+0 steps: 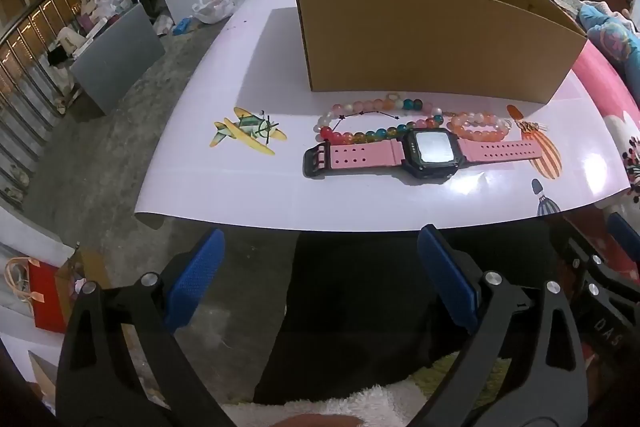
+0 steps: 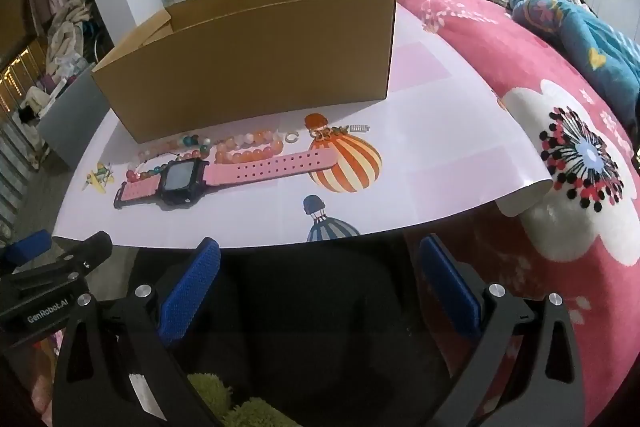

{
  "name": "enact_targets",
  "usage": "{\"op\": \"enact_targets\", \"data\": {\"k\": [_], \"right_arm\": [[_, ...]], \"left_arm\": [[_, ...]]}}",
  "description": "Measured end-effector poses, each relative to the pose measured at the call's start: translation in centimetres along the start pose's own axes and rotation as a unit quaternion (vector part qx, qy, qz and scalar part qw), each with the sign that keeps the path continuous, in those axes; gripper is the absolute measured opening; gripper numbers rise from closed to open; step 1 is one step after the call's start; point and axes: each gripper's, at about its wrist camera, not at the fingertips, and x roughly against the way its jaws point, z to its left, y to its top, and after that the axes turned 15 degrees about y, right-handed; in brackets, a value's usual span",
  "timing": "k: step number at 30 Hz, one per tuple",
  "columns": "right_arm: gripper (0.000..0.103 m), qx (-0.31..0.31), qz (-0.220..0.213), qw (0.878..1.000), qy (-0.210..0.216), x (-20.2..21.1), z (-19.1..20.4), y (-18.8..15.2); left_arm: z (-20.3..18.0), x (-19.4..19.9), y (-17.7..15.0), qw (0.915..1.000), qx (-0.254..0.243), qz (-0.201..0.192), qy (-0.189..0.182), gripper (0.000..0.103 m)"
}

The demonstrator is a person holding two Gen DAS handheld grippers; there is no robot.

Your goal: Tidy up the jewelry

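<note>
Both the left gripper [image 1: 320, 275] and right gripper [image 2: 320, 279] hang spread and empty short of the counter [image 1: 248, 195]; beyond, the pink watch [image 1: 420, 153] lies touching bead bracelets [image 1: 372, 119] before the cardboard box [image 1: 420, 39]

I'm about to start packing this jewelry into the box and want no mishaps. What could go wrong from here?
1. The bead bracelets lie touching the pink watch; lifting one may drag another.
2. The small ring and clips look hard to pinch.
3. The cardboard box has a tall front wall that a carried piece could catch on.
</note>
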Motion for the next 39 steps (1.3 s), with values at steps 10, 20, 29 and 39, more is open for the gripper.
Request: {"op": "enact_targets", "data": {"k": [10,20,29,39], "right_arm": [[0.097,0.0,0.004,1.0,0.007,0.04,0.56,0.81],[0.097,0.006,0.0,1.0,0.01,-0.27,0.68,0.16],[0.097,0.006,-0.002,1.0,0.011,-0.2,0.82,0.21],[0.097,0.006,-0.003,1.0,0.011,-0.21,0.9,0.3]], "left_arm": [[-0.79,-0.32,0.07,1.0,0.001,0.004,0.0,0.094],[-0.07,-0.39,-0.02,1.0,0.005,0.006,-0.002,0.094],[0.06,-0.42,-0.1,1.0,0.006,0.005,-0.001,0.094],[0.19,-0.34,-0.19,1.0,0.006,0.005,-0.002,0.094]]}}
